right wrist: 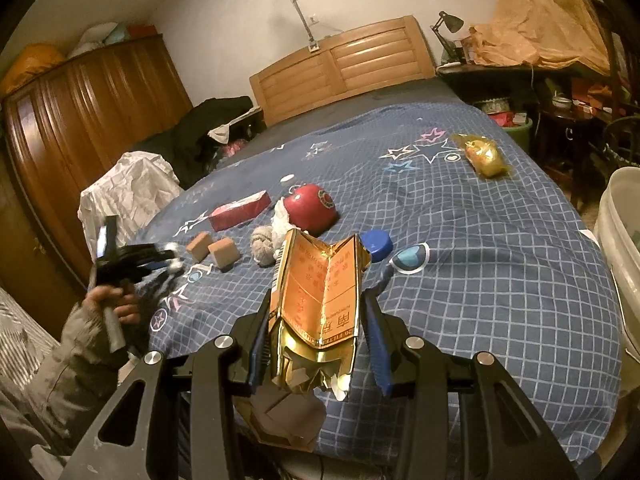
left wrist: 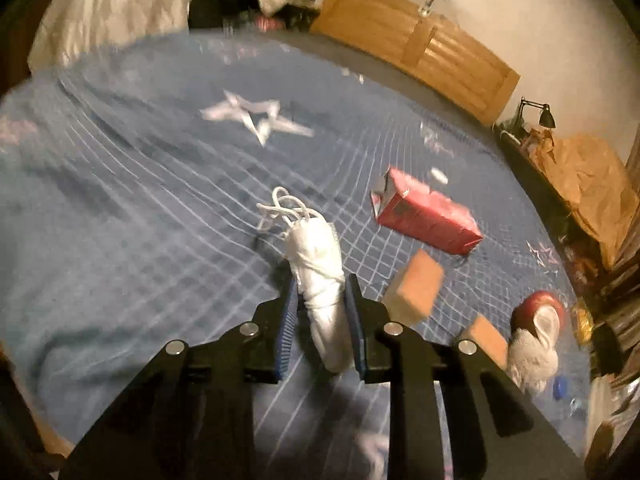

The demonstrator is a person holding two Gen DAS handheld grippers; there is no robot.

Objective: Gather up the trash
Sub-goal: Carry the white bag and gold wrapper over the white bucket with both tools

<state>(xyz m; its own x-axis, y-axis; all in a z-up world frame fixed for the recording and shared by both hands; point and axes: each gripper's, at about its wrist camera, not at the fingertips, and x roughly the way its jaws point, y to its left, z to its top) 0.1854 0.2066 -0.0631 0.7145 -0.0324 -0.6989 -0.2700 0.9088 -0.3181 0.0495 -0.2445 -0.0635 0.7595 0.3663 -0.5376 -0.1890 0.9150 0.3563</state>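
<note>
Left gripper (left wrist: 321, 280): blue pads closed on a rolled white mask (left wrist: 320, 276), its ear loops bunched at the far end; the roll stands up between the fingers, above the bedspread (left wrist: 120, 200). Seen from the right wrist view, this gripper sits at the bed's left edge, held by a hand (right wrist: 114, 304) in a grey sleeve.

Right gripper (right wrist: 320, 320): pads pressed on both sides of a flattened gold-and-orange carton (right wrist: 316, 304), opened out and crumpled at the near end, held above the near edge of the bed.

Bedspread: blue, white grid, star prints. Items lying on it:
- Red box (left wrist: 426, 216), on its side, beyond the left gripper and to its right.
- Two tan blocks (left wrist: 414, 286), near each other, between the red box and the near edge.
- Red round tin (right wrist: 314, 204), with white crumpled paper just beside it.
- Grey wad (right wrist: 262, 242), near the tin, beside the blocks.
- Blue cap (right wrist: 376, 244), just behind the held carton.
- Small white cap (right wrist: 287, 178), beyond the red box.
- Yellow wrapper (right wrist: 484, 156), well apart from the rest, toward the bed's far right.

Surroundings: wooden headboard (right wrist: 340, 64) at the far end; wardrobe (right wrist: 80, 120) at left; white bucket (right wrist: 624, 240) at the right edge of the bed.
</note>
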